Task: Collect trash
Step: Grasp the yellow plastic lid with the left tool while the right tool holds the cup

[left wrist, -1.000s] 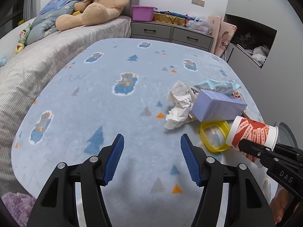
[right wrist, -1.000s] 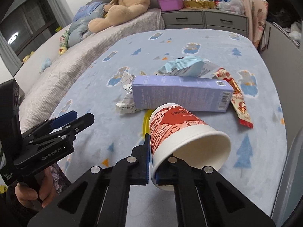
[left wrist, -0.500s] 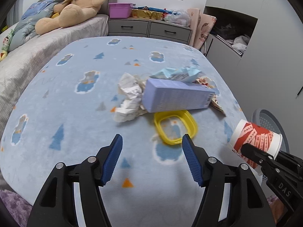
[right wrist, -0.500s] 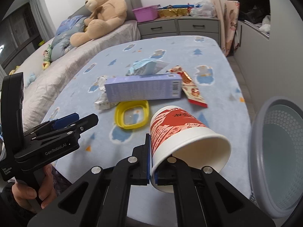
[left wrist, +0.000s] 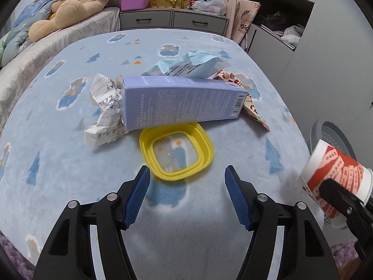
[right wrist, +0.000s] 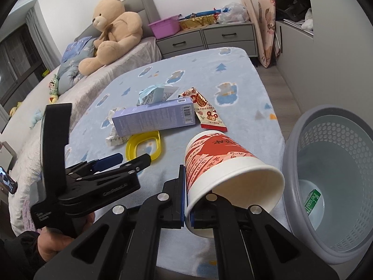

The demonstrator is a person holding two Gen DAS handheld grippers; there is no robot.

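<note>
Bedroom clean-up in progress: the right gripper [right wrist: 186, 198] pinches the rim wall of a red-and-white paper cup [right wrist: 223, 163], one finger inside the mouth and one outside, apparently the firmest hold a thin-walled cup allows. The cup hangs over the blanket's [right wrist: 233, 70] edge, just beside the grey perforated waste basket [right wrist: 331, 163] on the floor, where a small green-labelled scrap [right wrist: 312, 200] already lies. Its long axis runs nearly level, base pointing away across the bed and open mouth facing the camera and tipped toward the basket, which suggests a drop is being prepared.

The left gripper [left wrist: 186, 191] hovers with its blue pads spread wide and nothing between them, aimed at the yellow plastic frame [left wrist: 177, 154], likely the next pickup. Behind it lie a lavender carton [left wrist: 181, 102], crumpled lined paper [left wrist: 105, 114], a pale blue packet [left wrist: 186, 65] and a red snack wrapper [left wrist: 251, 109], all touching in one heap mid-blanket.
</note>
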